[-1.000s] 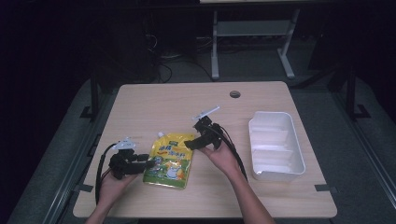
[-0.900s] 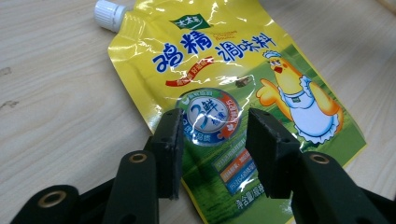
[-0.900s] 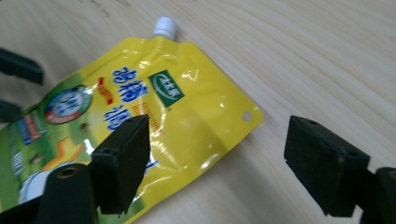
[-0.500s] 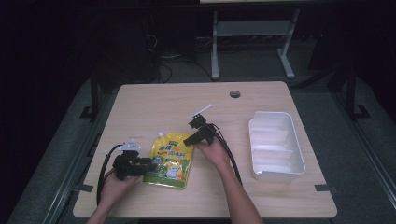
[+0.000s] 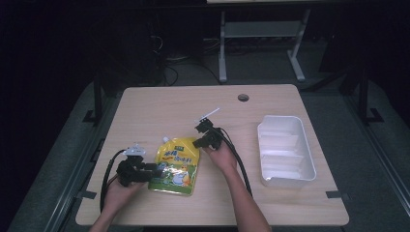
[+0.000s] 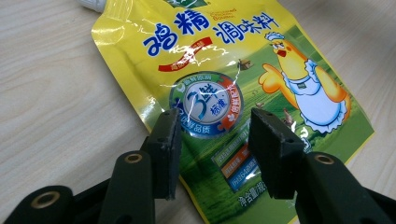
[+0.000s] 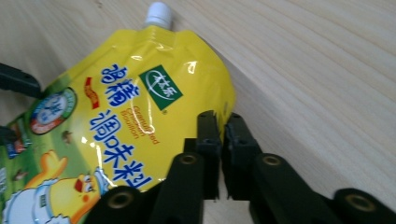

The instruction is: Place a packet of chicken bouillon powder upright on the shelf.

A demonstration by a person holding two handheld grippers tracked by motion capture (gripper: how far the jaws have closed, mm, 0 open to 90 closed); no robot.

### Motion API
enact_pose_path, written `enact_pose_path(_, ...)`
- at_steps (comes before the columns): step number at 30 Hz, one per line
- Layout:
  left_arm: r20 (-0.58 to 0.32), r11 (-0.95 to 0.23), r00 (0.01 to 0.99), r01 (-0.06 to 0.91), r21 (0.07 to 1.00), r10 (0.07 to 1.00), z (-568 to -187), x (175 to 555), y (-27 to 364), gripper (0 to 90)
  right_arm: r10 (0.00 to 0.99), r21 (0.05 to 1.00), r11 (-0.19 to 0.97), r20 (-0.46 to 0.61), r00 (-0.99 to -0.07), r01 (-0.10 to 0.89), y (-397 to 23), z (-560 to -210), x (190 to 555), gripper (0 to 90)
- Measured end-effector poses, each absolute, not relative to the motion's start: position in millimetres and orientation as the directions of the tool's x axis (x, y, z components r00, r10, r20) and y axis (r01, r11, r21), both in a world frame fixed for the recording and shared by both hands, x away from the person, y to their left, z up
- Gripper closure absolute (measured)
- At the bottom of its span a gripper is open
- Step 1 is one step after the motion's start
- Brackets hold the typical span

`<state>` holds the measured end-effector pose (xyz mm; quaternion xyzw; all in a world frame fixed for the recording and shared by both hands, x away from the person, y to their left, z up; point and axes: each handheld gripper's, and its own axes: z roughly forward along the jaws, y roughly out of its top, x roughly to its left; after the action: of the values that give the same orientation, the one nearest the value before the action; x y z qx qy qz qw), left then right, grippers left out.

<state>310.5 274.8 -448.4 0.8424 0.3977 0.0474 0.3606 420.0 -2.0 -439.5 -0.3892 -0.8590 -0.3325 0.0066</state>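
Your left gripper [image 5: 153,170] sits nearest you, its jaws standing apart over the lower left edge of the yellow pouch [image 5: 177,165], not pressing it. The pouch lies flat on the tabletop [image 5: 159,104], white cap [image 7: 158,13] pointing away. Your right gripper [image 5: 199,143] has just been closing and now pinches the pouch's upper right edge. Farther right sits the white tray [image 5: 286,151].

Overhead table [image 5: 145,104] view, two close-ups (shared pouch [image 5: 177,164])
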Motion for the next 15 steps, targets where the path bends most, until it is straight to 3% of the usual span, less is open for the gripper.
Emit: enact_pose_path(15,-0.271,-0.286,0.623,0.645,0.709,0.734,-435,311,301,35.2,0.597,0.665,0.48,0.23,-0.768,0.572,-13,-405,399,89.8)
